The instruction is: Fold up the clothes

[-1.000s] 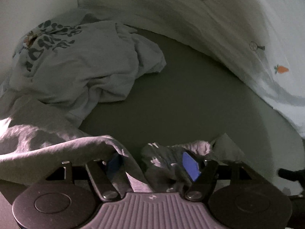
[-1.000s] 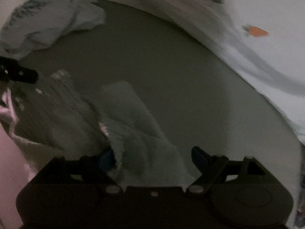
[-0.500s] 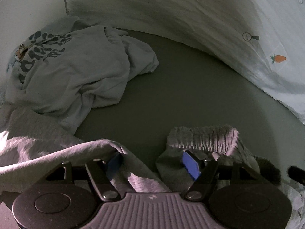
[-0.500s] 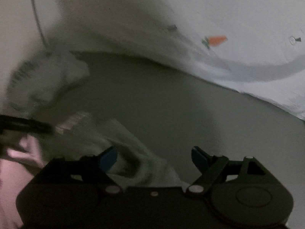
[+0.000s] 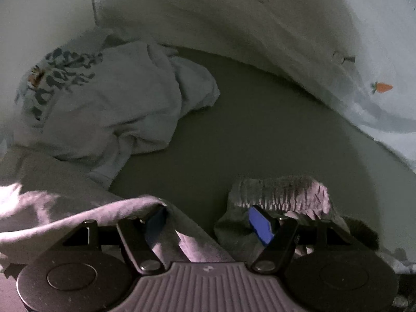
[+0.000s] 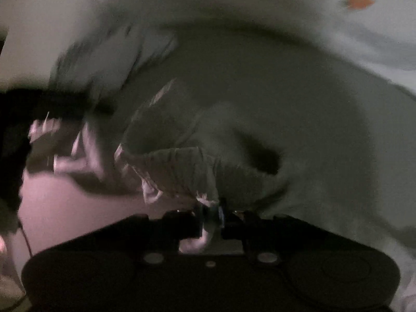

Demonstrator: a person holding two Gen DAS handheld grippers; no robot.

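From the left wrist: looking down over an olive-grey bed sheet (image 5: 260, 135), with the left claw (image 5: 208, 222) released, blue pads wide apart and clamping nothing. Draped over its left finger, a lilac-grey crumpled cloth (image 5: 65, 215), not pinched. Just ahead and to the right of that claw, a small grey garment with a ribbed elastic waistband (image 5: 280, 189), lying on the sheet with its long axis across the view. Cannot tell whether the right pad touches the waistband's near edge or merely stands in front of it. Far left of the waistband, a rumpled pale-blue sweatshirt with a dark print (image 5: 109, 109). Beyond the waistband, a white quilt with a carrot motif (image 5: 312, 39).

From the right wrist, badly blurred: right claw (image 6: 212, 214) clenched, having just been closing, with a pinch of pale fabric between its pads. Directly ahead of it and running off to the left, the same gathered waistband (image 6: 179, 166), apparently one end of the garment gripped.

Judging from this: one end secured by the right claw, the other end nearer the left claw. Probably needs a short shift to the right by the left claw, closing across the waistband's short side so as to stretch the garment along its long axis.
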